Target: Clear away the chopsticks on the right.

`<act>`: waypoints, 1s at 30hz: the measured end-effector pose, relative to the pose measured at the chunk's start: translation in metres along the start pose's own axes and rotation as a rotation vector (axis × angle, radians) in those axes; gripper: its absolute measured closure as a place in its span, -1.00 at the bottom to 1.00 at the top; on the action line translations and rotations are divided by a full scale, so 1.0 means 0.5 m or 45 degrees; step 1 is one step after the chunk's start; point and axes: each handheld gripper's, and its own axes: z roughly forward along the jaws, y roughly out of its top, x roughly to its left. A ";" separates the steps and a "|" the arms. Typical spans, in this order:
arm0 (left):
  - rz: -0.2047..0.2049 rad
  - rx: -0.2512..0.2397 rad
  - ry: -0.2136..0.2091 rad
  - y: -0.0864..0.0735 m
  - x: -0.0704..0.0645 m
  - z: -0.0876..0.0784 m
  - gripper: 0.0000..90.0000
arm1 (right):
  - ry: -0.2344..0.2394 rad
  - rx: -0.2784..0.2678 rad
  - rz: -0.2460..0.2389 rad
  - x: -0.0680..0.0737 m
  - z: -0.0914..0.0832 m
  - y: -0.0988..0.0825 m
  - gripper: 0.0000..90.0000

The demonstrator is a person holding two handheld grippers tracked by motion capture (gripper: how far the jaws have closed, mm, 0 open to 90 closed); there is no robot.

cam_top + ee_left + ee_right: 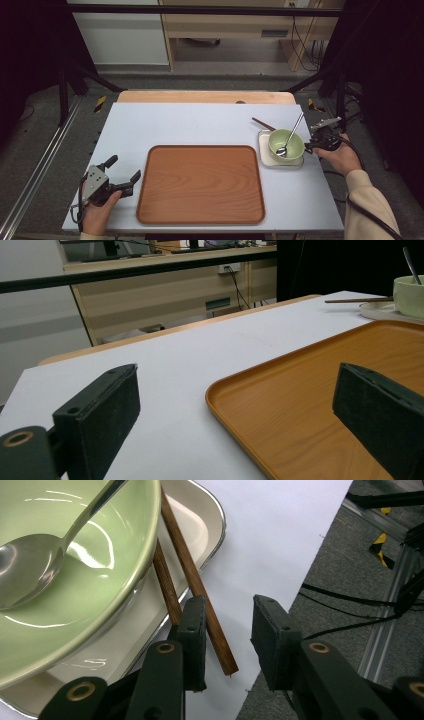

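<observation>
chopsticks [192, 577] lie on the plate [200, 525] edge beside the bowl [75, 570]. right gripper [227, 637] is parted around one tip, ungripped; closing is needed next. left gripper [121, 173] is held open by the tray [200, 182].

Bench [200, 122]: white top over a wooden edge that shows along the far side. Directly on it: one brown wooden tray [201, 184], rounded corners, near the front edge at the middle; one pale rectangular dish [265, 156], just right of the tray and apart from it, near the right edge. Left part of the top bare
</observation>
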 end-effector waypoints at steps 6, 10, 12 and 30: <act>0.004 -0.001 0.000 0.001 0.000 0.000 -0.89 | 0.016 0.010 0.017 0.006 0.010 -0.004 0.52; 0.000 0.001 0.000 0.000 0.000 0.000 -0.89 | 0.023 0.020 -0.008 0.007 0.015 -0.006 0.55; 0.001 0.002 0.000 0.000 0.000 0.000 -0.89 | 0.027 0.024 -0.005 0.009 0.017 -0.005 0.56; 0.004 0.004 -0.002 0.000 -0.001 0.000 -0.89 | 0.075 0.001 -0.020 0.018 0.013 -0.007 0.87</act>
